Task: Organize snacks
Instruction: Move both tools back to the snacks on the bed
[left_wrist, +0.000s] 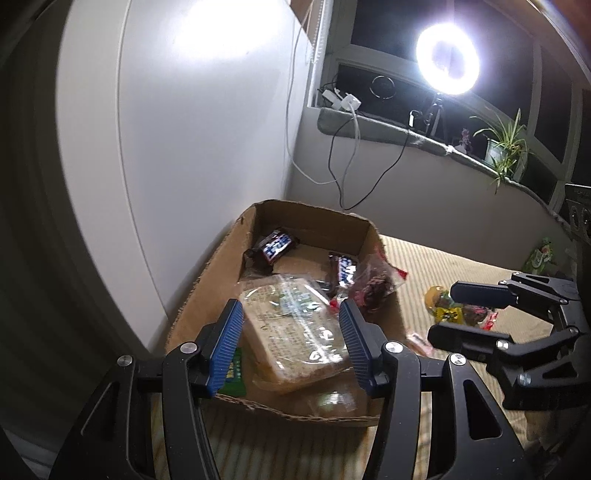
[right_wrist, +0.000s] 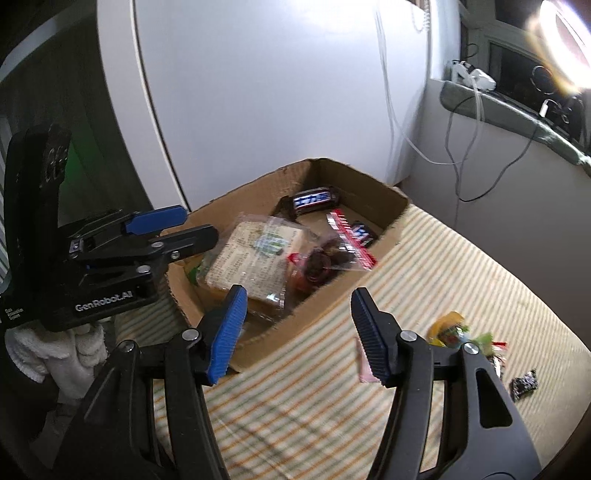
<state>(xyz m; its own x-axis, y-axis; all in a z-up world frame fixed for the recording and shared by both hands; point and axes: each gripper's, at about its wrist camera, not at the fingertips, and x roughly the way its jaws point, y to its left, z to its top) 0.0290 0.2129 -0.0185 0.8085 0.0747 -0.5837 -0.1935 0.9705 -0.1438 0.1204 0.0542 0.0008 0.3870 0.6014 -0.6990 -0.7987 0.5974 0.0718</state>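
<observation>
A cardboard box (left_wrist: 207, 295) sits on a striped cloth surface (right_wrist: 424, 266), close to a white wall panel (left_wrist: 203, 129). Inside it lie the gathered snacks: a large flat packet in clear wrap (left_wrist: 295, 332) near the front, two dark chocolate bars with blue-and-white lettering, one (left_wrist: 275, 249) toward the back wall and the other (left_wrist: 343, 271) to its right, and a clear bag with a red strip holding dark pieces (right_wrist: 332, 254) leaning against the box's right side. A green packet (left_wrist: 234, 373) peeks out at the front left corner, partly hidden.

Outside the box, on the cloth to its right, a small cluster of loose sweets (right_wrist: 454, 332) in yellow, green and red wrappers lies together, with a dark wrapped candy (right_wrist: 523, 384) just beyond them and a pink wrapper (right_wrist: 364, 365) nearer the box.

The left hand-held gripper (left_wrist: 291, 328) hangs over the front of the box, its blue-padded fingers spread apart either side of the large packet without pinching it. The right hand-held gripper (right_wrist: 299, 325) is also spread wide and empty, over the box's near corner and the cloth.

A ring light (left_wrist: 447, 59), cables (left_wrist: 347, 155) and a potted plant (left_wrist: 502, 147) stand along the window ledge (left_wrist: 388, 129).
</observation>
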